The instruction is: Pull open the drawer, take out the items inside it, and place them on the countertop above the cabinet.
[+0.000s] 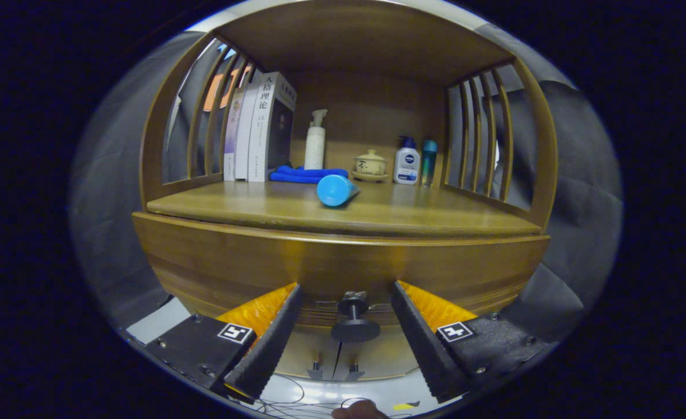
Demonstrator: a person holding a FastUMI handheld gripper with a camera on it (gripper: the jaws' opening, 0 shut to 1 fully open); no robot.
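Black and round, the drawer knob (354,323) sits right between the two fingers of the gripper (347,340). The fingers are spread wide. They hold nothing and do not touch the knob; there is a gap on each side of it.

The drawer (343,270) looks shut, its wooden front flat under the countertop (436,218). What is inside it is hidden.

A blue tube (336,190) lies on its side on the countertop, near the front. This could be a time when the drawer waits to be pulled, or a time when it is closed again. I cannot tell which.

The knob is small. If the fingers close crooked, they could slip off it.

Farther back are a folded blue cloth (308,174), books (261,131), a white pump bottle (315,141), a little lidded pot (370,163) and two more bottles (415,161).
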